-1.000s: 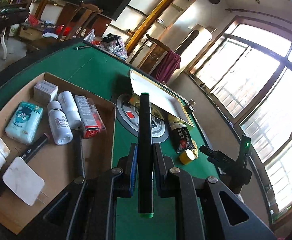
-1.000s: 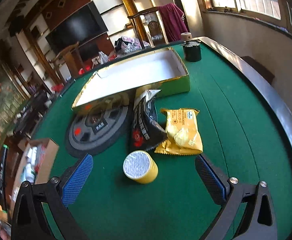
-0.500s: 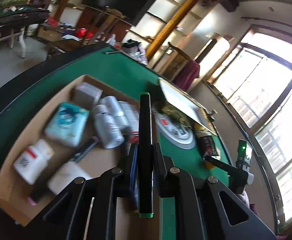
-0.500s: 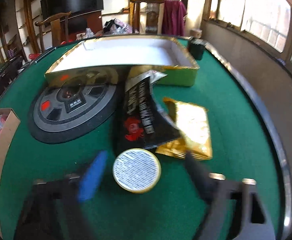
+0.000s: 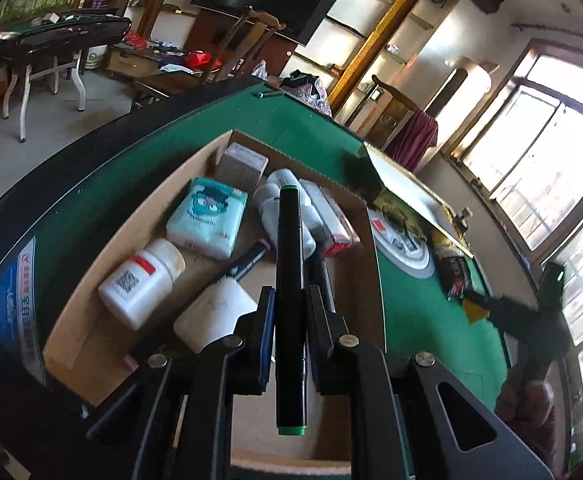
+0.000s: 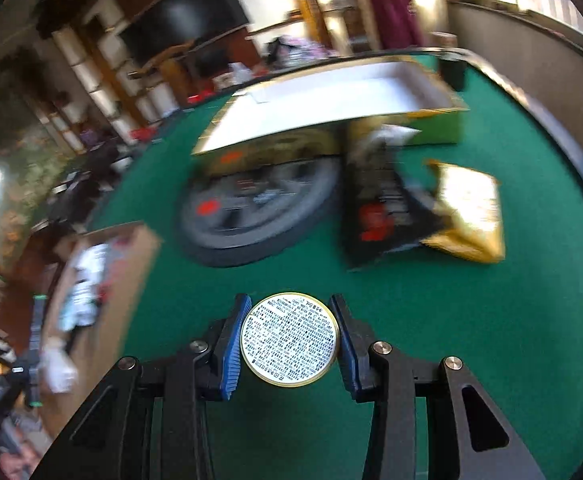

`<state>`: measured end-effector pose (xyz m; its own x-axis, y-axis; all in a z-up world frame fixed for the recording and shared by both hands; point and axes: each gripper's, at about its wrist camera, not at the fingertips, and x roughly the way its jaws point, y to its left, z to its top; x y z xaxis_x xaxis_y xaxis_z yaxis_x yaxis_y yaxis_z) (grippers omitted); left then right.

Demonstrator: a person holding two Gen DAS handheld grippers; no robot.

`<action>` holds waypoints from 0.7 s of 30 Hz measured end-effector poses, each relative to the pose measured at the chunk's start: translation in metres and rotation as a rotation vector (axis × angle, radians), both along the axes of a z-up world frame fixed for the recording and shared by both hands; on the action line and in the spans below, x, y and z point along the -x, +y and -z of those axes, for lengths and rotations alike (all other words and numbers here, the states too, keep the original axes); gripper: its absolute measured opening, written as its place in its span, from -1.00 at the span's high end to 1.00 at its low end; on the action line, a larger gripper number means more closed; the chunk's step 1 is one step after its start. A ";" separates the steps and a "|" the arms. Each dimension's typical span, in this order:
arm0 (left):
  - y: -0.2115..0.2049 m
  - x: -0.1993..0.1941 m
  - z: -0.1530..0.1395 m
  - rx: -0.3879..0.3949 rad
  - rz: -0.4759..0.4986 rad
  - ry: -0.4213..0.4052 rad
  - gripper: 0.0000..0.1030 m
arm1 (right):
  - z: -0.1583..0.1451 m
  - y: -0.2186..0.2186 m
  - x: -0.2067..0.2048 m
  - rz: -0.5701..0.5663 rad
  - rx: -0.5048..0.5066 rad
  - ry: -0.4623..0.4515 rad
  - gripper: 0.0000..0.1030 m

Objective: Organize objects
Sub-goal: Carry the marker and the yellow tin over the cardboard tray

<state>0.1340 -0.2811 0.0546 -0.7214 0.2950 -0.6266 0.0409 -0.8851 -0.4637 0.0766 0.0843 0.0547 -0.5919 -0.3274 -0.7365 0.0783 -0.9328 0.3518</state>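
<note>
My left gripper [image 5: 290, 296] is shut on a black marker [image 5: 289, 240] with green ends, which points forward over the open cardboard box [image 5: 131, 232]. The box holds a white pill bottle [image 5: 141, 282], a pale blue tissue pack [image 5: 209, 218], a white charger [image 5: 215, 312], white tubes [image 5: 279, 196] and a red carton [image 5: 337, 228]. My right gripper [image 6: 289, 312] is shut on a small round yellow tin [image 6: 289, 338] with a printed white lid. Its blue pads [image 6: 233, 344] press on both sides of the tin, above the green felt.
On the green table [image 6: 491, 340] lie a black round disc [image 6: 259, 212], a black snack bag [image 6: 379, 208] and a yellow snack pack [image 6: 467, 208]. Behind them stand a gold box with a white inside [image 6: 331, 96] and a dark cup [image 6: 451, 68]. The raised table rim curves along the right.
My left gripper has carried the marker leftward until it hangs over the cardboard box. My right gripper has come up to the tin and shut on it.
</note>
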 end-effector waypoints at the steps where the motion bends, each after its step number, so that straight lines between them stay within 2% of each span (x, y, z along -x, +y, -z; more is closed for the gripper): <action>1: 0.004 0.000 0.001 0.010 0.006 -0.007 0.72 | -0.005 -0.015 0.000 -0.044 0.018 0.005 0.16; 6: 0.023 0.014 0.006 0.058 0.044 -0.043 0.72 | -0.021 -0.089 0.007 -0.223 0.078 0.020 0.15; 8: 0.028 0.023 0.009 0.083 0.041 -0.074 0.72 | -0.022 -0.112 0.013 -0.261 0.089 0.012 0.15; 12: 0.031 0.042 0.023 0.071 0.050 -0.140 0.72 | -0.020 -0.145 0.018 -0.313 0.082 0.002 0.15; 18: 0.034 0.055 0.029 0.095 0.034 -0.160 0.72 | -0.005 -0.167 0.028 -0.333 0.059 -0.037 0.15; 21: 0.031 0.057 0.029 0.079 0.028 -0.164 0.72 | -0.001 -0.169 0.031 -0.336 0.051 -0.044 0.15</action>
